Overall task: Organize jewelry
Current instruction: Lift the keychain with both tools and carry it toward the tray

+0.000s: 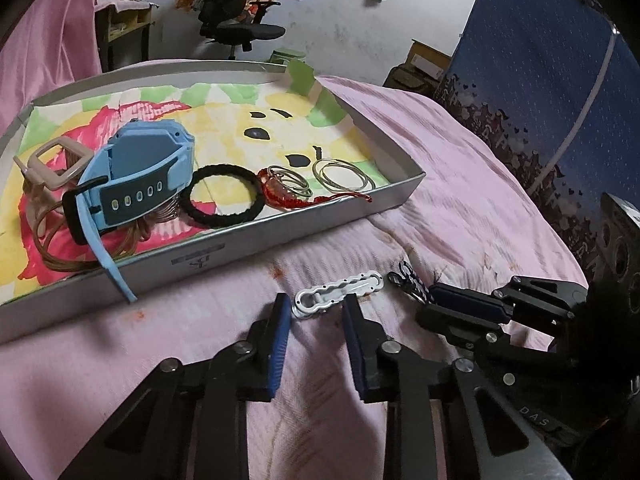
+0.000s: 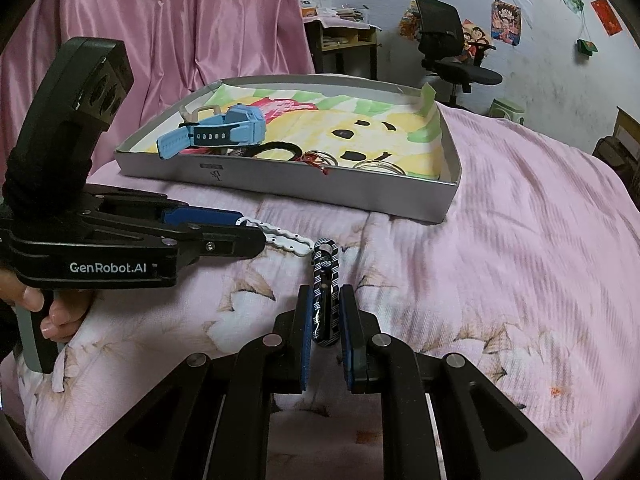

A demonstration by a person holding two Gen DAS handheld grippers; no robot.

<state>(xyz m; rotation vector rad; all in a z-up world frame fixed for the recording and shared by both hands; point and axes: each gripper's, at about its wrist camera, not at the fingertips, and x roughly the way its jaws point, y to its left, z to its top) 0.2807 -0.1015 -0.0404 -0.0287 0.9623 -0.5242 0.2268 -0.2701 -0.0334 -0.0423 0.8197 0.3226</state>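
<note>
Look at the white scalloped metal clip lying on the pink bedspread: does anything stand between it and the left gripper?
Nothing visible does. The white scalloped metal clip lies just ahead of the open left gripper, with only bare pink bedspread between. The black-and-white striped clip lies off to its right, in the right gripper.

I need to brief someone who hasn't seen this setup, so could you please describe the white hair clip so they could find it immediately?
Start at the shallow grey box holding a blue watch on the pink bedspread. On the bedspread just in front of the box's near wall lies the white hair clip, at the tips of the left hand-held gripper. It is plain white with scalloped edges, while the clip beside it is dark and striped.
</note>
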